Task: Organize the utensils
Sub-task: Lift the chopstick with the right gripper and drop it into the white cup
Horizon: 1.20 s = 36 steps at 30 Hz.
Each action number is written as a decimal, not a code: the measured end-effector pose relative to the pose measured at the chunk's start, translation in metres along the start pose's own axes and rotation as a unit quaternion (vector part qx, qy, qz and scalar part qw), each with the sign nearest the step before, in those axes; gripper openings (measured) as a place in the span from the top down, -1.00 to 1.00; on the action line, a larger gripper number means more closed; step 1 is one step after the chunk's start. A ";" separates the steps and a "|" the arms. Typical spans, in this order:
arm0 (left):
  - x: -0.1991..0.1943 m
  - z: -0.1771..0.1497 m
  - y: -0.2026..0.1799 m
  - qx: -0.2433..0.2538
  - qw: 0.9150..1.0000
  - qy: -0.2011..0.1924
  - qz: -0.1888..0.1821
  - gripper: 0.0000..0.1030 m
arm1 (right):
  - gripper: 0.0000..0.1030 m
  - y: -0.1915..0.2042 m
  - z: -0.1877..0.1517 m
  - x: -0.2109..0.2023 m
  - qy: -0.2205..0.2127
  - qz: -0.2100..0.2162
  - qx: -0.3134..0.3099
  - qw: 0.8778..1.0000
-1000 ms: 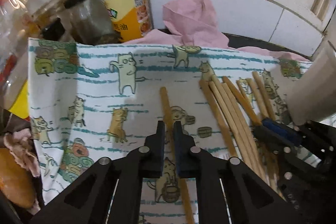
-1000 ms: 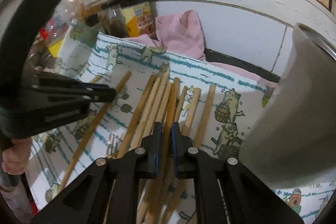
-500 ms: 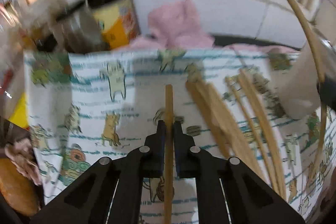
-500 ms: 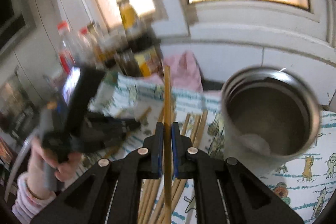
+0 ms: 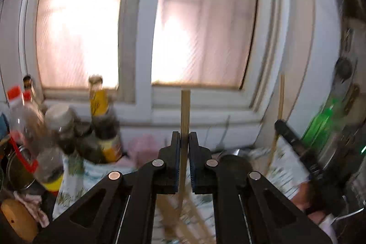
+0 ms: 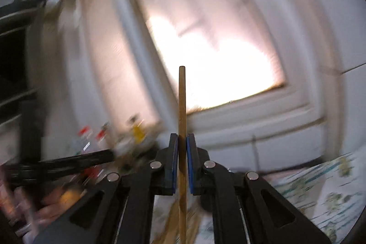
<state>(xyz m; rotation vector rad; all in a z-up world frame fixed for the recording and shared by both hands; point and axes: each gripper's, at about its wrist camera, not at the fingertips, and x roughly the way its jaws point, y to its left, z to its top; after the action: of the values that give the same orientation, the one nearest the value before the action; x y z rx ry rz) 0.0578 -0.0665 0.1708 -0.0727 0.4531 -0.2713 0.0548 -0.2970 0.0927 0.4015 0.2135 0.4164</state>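
Note:
My left gripper (image 5: 184, 138) is shut on a wooden chopstick (image 5: 184, 111) that stands upright between the pads, lifted above the cat-print cloth (image 5: 75, 177). My right gripper (image 6: 182, 141) is shut on another wooden chopstick (image 6: 182, 102), also upright and raised. That gripper shows in the left wrist view (image 5: 295, 141) with its chopstick (image 5: 280, 104). More chopsticks (image 5: 194, 221) lie blurred on the cloth below. The steel cup is not clearly visible.
Sauce bottles and jars (image 5: 100, 125) crowd the back left under the window (image 5: 201, 26). A pink rag (image 5: 146, 145) lies behind the cloth. A green bottle (image 5: 320, 122) and a steel appliance (image 5: 343, 129) stand at the right. The cloth shows at lower right (image 6: 320, 189).
Both grippers have lifted and tilted upward, each carrying its chopstick off the cloth. Both views now face the window, with strong motion blur.

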 end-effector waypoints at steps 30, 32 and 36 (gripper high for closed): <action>0.090 -0.025 -0.025 -0.033 0.992 0.024 -0.118 0.88 | 0.88 -0.059 -0.003 -0.007 -0.177 -0.089 0.088 0.976; 0.092 -0.029 -0.026 -0.023 0.994 0.025 -0.104 0.88 | 0.88 -0.058 -0.004 0.001 -0.146 -0.090 0.082 0.982; 0.096 -0.035 -0.021 -0.014 0.995 0.031 -0.097 0.88 | 0.87 -0.060 -0.007 0.027 -0.025 -0.085 0.071 0.994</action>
<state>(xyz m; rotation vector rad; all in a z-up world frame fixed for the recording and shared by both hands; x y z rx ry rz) 0.1205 -0.1135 0.1014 -0.1366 0.5116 -0.4583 0.0980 -0.3325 0.0577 0.5283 0.2278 0.2238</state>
